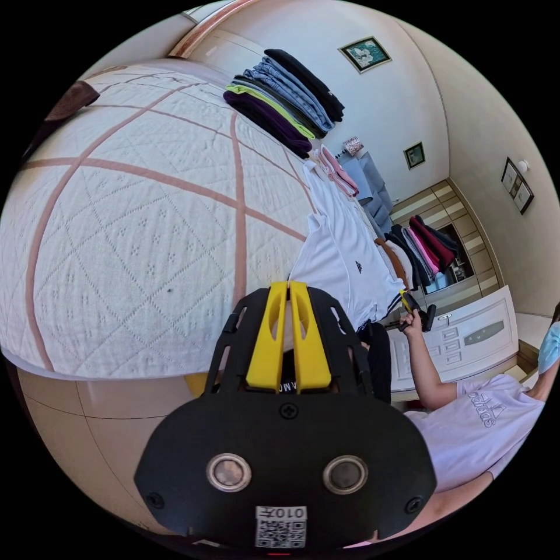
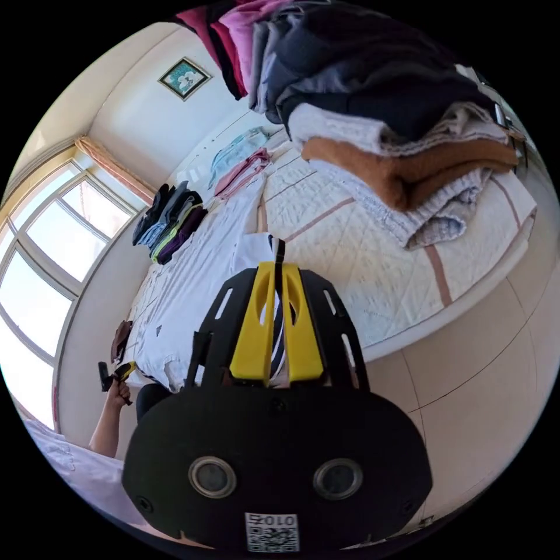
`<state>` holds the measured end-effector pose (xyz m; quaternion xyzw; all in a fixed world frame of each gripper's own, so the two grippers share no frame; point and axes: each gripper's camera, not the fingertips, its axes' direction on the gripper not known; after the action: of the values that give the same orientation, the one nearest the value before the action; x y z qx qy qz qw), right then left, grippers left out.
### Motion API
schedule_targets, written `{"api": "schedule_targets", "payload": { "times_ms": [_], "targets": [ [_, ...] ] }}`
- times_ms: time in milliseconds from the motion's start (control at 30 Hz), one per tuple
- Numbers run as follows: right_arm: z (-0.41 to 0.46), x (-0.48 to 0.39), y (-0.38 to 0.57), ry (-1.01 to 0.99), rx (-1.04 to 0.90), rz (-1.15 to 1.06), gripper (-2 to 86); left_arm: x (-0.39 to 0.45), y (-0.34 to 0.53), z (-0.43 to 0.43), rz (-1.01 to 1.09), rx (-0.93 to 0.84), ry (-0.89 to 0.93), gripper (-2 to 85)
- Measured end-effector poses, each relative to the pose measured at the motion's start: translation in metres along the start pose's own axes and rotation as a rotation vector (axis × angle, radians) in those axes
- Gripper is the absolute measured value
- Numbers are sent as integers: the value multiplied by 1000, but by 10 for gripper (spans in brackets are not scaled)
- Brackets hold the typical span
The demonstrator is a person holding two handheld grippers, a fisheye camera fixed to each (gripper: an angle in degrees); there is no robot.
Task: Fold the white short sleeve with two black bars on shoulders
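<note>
- Where the white short sleeve [image 1: 344, 256] is spread flat on the quilted bed [image 1: 140, 221], its near hem is held at both ends.
- The left gripper [image 1: 289, 291] is seen with its yellow jaws narrowed on the shirt's edge.
- The right gripper [image 2: 278, 274] is seen with its jaws pinched on the dark-striped trim of the shirt.
- A folded stack of clothes [image 1: 286, 99] is kept on the far side of the bed.
- An unfolded pile of clothes [image 2: 385, 116] is heaped beside the shirt.
</note>
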<state>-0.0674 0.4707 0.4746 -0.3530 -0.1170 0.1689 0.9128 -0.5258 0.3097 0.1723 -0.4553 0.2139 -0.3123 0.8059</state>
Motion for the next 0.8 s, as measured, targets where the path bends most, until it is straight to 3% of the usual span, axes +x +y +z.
{"api": "schedule_targets", "payload": {
  "times_ms": [67, 133, 200, 300, 433, 533, 600, 667, 800],
  "targets": [
    [-13, -51, 10, 45, 104, -131, 41, 3, -3, 2, 9, -10, -13, -3],
    [-5, -115, 26, 23, 86, -392, 39, 4, -4, 5, 14, -14, -17, -3],
    [40, -192, 63, 79, -155, -809, 38, 5, -6, 9, 12, -14, -15, -2],
    [95, -216, 99, 267, -317, -954, 38, 5, -7, 12, 6, -12, -6, -2],
    [86, -190, 76, 106, -320, -779, 38, 9, -9, 15, 20, -23, -14, -2],
    [45, -145, 45, 35, -169, -579, 38, 9, -12, 22, 18, -24, -12, -2],
    [0, -79, 26, 28, 28, -282, 39, 9, -12, 26, 13, -19, -7, -2],
    [-16, -28, 18, 80, 77, -77, 39, 9, -12, 32, 12, -15, -5, -2],
    [23, 33, 6, 73, -174, -11, 40, 10, -10, 40, 10, -14, 6, -1]
  ]
}}
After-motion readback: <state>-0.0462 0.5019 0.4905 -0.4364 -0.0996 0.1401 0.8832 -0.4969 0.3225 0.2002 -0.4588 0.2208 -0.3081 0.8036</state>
